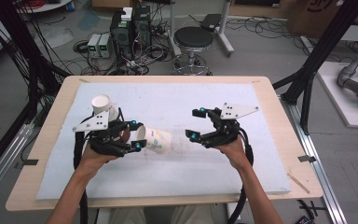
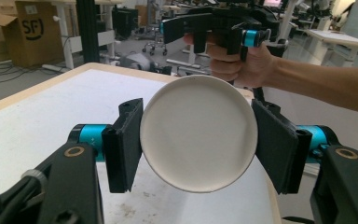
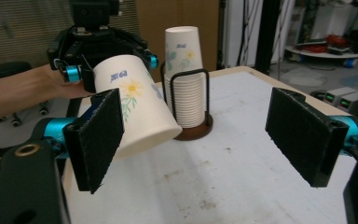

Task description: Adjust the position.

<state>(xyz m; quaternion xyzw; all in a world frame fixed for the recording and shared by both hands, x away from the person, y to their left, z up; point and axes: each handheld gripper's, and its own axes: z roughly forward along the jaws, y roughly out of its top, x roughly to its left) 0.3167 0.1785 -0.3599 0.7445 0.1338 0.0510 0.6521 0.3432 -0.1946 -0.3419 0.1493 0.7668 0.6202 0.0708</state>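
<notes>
White padded table [image 1: 177, 177] below: my left gripper [image 1: 133, 135] clamps the paper cup [image 1: 154, 139], mouth pointing toward my open right gripper [image 1: 196, 123]

matt paper cup [image 1: 154, 139], scuffed white table pad [image 1: 191, 172], wooden table [image 1: 46, 135]

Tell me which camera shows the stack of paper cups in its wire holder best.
The right gripper view: the cup stack stands upright in its black wire holder, flower print and brown base clear. The high view shows just its top cup behind the left gripper. In the left gripper view, the held cup faces the lens.
</notes>
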